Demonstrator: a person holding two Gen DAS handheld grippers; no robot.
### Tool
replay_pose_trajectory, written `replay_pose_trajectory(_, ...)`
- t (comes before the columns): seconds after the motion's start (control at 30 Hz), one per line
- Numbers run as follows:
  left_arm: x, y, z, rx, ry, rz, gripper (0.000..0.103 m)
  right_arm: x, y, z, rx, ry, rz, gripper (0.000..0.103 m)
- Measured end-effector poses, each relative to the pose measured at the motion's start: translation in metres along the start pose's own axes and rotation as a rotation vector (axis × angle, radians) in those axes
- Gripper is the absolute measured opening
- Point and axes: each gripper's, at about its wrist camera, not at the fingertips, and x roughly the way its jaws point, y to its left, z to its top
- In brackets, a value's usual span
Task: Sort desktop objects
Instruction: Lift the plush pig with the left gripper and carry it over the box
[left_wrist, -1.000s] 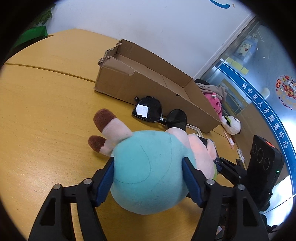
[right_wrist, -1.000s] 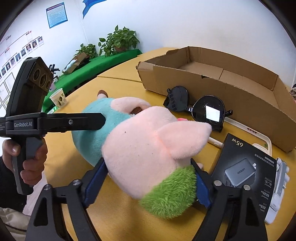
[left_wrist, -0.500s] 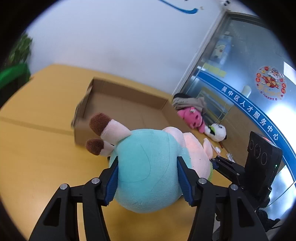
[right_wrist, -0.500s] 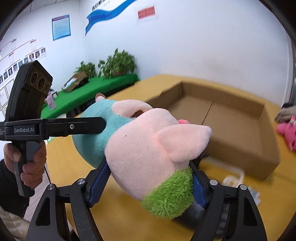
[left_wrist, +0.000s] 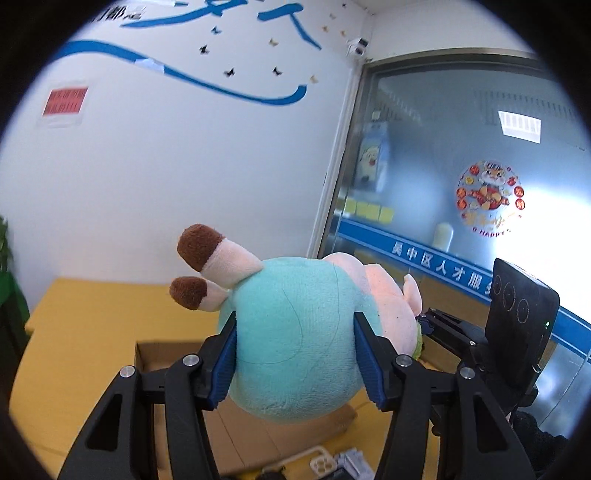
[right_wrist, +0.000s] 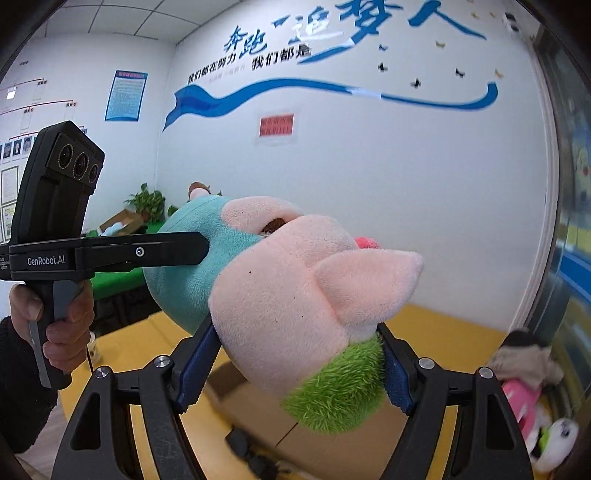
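So the plush pig (left_wrist: 295, 343) is up in the air, well clear of the yellow worktop (left_wrist: 85, 332), lying roughly on its side. Teal round body, pale pink head with a pointy ear, fuzzy green patch under the head, two pink legs with brown feet sticking up toward the wall. The left hand-held gripper (left_wrist: 295, 365) squeezes the teal body between its blue pads, and the right hand-held gripper (right_wrist: 295, 369) clamps the head end around the green patch. Right below it sits the open cardboard box (left_wrist: 255, 443), shallow, brown, flat on the worktop.
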Motion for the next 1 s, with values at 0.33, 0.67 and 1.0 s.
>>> replay_pose_trajectory(0.33, 0.003, 0.007, 0.062, 0.03, -0.064, 0.026, 0.056, 0.016, -0.015, 0.073, -0.029, -0.057, 0.01, 0.082)
replay_pose_trajectory(0.67, 0.044, 0.048, 0.062, -0.005, -0.027, 0.065, 0.056, 0.065, -0.041, 0.069, -0.001, -0.01, 0.024, 0.082)
replay_pose_trajectory(1.0, 0.088, 0.084, 0.057, -0.032, 0.013, 0.095, 0.056, 0.125, -0.062, 0.058, 0.035, 0.034, 0.069, 0.083)
